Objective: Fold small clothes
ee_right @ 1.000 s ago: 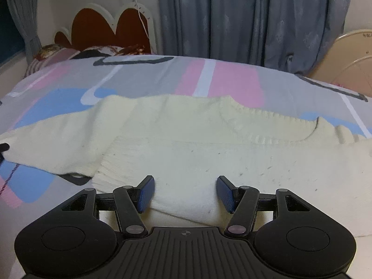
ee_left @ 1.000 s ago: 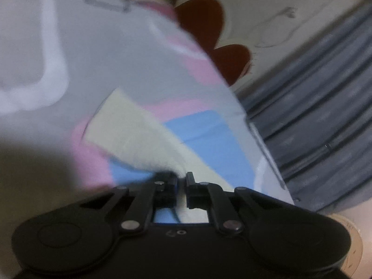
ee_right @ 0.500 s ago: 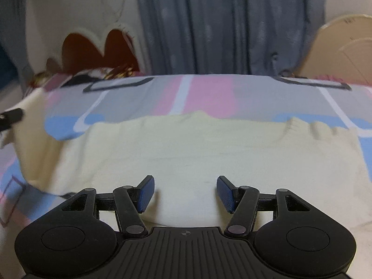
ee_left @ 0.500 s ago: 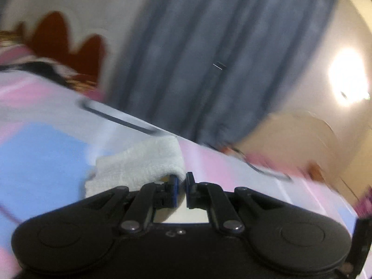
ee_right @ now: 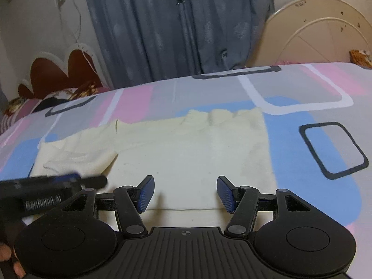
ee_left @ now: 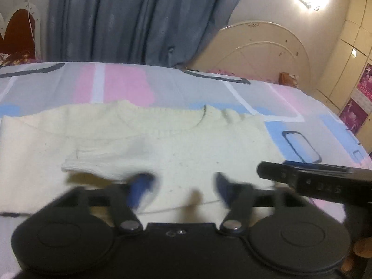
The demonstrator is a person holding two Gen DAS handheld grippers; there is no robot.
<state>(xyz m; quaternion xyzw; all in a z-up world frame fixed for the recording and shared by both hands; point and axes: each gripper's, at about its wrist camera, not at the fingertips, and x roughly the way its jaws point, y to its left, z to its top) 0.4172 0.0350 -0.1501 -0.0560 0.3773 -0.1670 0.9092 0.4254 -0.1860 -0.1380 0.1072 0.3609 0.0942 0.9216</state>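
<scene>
A small cream knitted sweater (ee_left: 176, 148) lies flat on the bed, neck toward the curtain, with its left sleeve (ee_left: 102, 160) folded across the front. It also shows in the right wrist view (ee_right: 193, 153), with the folded sleeve (ee_right: 79, 158) at its left. My left gripper (ee_left: 181, 186) is open and empty over the sweater's lower part. My right gripper (ee_right: 184, 194) is open and empty over the sweater's hem. Each gripper's side shows in the other's view, the right one (ee_left: 313, 181) and the left one (ee_right: 51, 183).
The bed carries a grey sheet (ee_right: 302, 121) with pink, blue and white shapes. Blue-grey curtains (ee_left: 130, 18) hang behind it. A cream arched headboard (ee_left: 260, 53) stands at the far right, a red scalloped one (ee_right: 58, 69) and pillows at the far left.
My left gripper carried the sleeve over the sweater's front, opened and let it go. The sleeve now lies folded on the body. My right gripper stayed open and shifted right.
</scene>
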